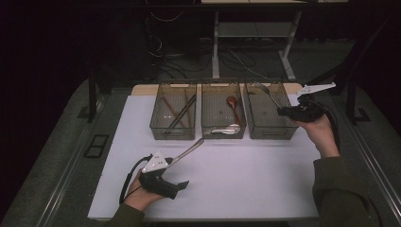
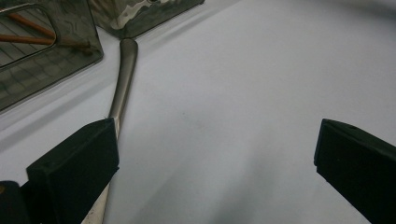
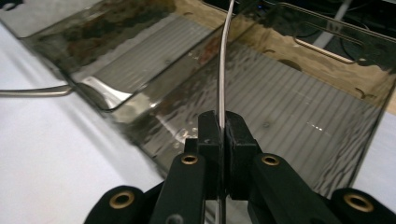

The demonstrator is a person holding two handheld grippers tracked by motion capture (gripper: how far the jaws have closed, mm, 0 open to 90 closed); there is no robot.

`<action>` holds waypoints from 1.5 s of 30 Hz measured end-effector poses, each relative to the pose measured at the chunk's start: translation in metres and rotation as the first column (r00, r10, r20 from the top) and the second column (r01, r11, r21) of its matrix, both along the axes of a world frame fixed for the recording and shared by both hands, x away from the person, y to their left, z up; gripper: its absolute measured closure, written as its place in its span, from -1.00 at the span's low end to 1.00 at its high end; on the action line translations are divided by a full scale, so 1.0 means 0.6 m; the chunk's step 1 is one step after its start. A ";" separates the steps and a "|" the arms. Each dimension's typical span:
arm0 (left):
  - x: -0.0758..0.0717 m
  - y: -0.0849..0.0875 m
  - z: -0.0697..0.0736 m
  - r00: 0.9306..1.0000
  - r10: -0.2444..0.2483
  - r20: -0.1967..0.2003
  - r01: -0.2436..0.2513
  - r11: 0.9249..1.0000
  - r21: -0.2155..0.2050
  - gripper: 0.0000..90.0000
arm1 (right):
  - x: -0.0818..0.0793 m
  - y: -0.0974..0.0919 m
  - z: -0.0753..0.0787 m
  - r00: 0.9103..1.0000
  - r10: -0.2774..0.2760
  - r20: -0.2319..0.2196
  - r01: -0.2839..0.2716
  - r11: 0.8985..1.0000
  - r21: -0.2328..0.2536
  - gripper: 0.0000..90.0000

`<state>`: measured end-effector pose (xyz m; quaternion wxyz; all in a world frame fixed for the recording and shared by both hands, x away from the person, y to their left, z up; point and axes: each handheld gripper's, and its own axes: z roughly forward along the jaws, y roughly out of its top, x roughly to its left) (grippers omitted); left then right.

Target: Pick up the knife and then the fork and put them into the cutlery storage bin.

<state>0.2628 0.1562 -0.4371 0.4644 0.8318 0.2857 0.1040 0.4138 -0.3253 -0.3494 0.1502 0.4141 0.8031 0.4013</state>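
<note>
The right gripper sits at 3 o'clock on the table, over the right bin. Its jaws are clamped on the handle of a fork. In the high view the fork runs from the jaws toward 11 o'clock, with the tines above the far end of the right bin. In the right gripper view the fork appears edge-on as a thin strip rising from between the closed pads.

The left gripper rests at 7 o'clock on the table, jaws spread wide and gripping nothing. A metal utensil lies flat on the table, its handle running toward 1 o'clock, with the tip near the middle bin. In the left gripper view the utensil passes just beside the left pad; contact cannot be determined.

The left bin holds chopsticks. The middle bin holds a red spoon.
</note>
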 end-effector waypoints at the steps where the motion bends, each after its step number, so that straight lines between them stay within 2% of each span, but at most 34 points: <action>1: 0.000 0.000 0.000 1.000 -0.001 0.002 0.001 1.000 0.001 -1.00 | 0.004 -0.001 -0.003 1.000 -0.008 -0.001 0.008 1.000 -0.005 0.91; 10: 0.000 0.000 0.001 1.000 -0.007 0.008 0.007 1.000 0.000 -1.00 | 0.030 -0.013 -0.036 0.998 -0.054 -0.026 0.053 0.997 -0.049 0.91; 14: 0.000 -0.001 0.002 1.000 -0.012 0.014 0.012 1.000 -0.004 -1.00 | 0.041 -0.018 -0.045 0.997 -0.063 -0.034 0.061 0.997 -0.051 0.91; 17: 0.000 -0.003 0.000 1.000 -0.011 0.009 0.011 1.000 -0.004 -1.00 | 0.050 -0.016 -0.051 0.997 -0.055 -0.058 0.051 0.997 -0.066 0.91; 23: -0.002 -0.005 0.002 1.000 -0.021 0.017 0.021 1.000 0.001 -1.00 | 0.069 0.000 -0.068 0.987 -0.058 -0.147 0.035 0.988 -0.153 0.91; 26: -0.002 -0.004 0.002 1.000 -0.020 0.014 0.020 1.000 -0.002 -1.00 | 0.076 0.009 -0.074 0.983 -0.063 -0.170 0.028 0.979 -0.201 0.90; 28: -0.002 -0.003 0.002 1.000 -0.019 0.015 0.019 1.000 -0.005 -1.00 | 0.079 0.015 -0.075 0.984 -0.056 -0.171 0.018 0.977 -0.212 0.79; 31: -0.002 -0.002 0.002 1.000 -0.019 0.014 0.019 1.000 -0.003 -1.00 | 0.078 0.019 -0.068 0.988 -0.059 -0.144 0.027 0.976 -0.215 0.61; 33: -0.002 -0.001 0.002 1.000 -0.019 0.013 0.019 1.000 -0.001 -1.00 | 0.076 0.019 -0.063 0.990 -0.059 -0.124 0.032 0.977 -0.210 0.49; 38: -0.002 -0.002 0.002 1.000 -0.018 0.013 0.018 1.000 -0.002 -1.00 | 0.068 0.015 -0.052 0.993 -0.057 -0.099 0.041 0.987 -0.157 0.25; 42: -0.002 -0.002 0.001 1.000 -0.018 0.008 0.018 1.000 -0.003 -1.00 | 0.053 0.011 -0.038 0.993 -0.046 -0.110 0.037 0.996 -0.078 0.18; 45: -0.001 -0.001 0.001 1.000 -0.015 0.009 0.015 1.000 0.000 -1.00 | 0.032 0.010 -0.029 0.997 -0.047 -0.066 0.045 0.999 -0.030 0.06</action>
